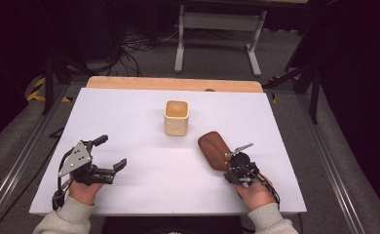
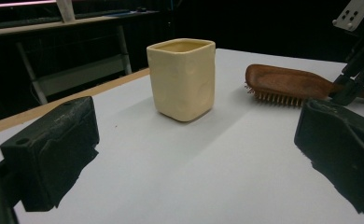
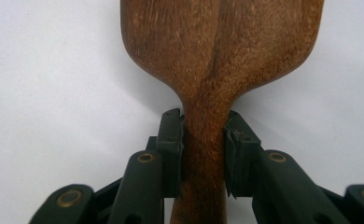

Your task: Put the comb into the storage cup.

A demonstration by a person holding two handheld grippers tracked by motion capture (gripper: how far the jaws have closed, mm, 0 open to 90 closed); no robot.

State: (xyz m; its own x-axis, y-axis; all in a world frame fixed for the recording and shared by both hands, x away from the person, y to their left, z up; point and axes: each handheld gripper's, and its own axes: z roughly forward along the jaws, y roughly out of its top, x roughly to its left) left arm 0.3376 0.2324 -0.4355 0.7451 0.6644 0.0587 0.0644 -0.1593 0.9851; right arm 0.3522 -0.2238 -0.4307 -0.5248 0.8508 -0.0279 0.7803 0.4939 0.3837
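A brown wooden hairbrush lies bristles down on the white table, right of centre. My right gripper is shut on the hairbrush's handle, one jaw against each side. A cream square cup stands upright behind the middle of the table, and in the left gripper view the cup sits ahead with the hairbrush to its right. My left gripper is open at the table's left front, nothing between its wide-spread jaws.
A wooden board edges the table's far side. Beyond it on the floor are a white metal stand and loose cables. Rails run along both sides of the table.
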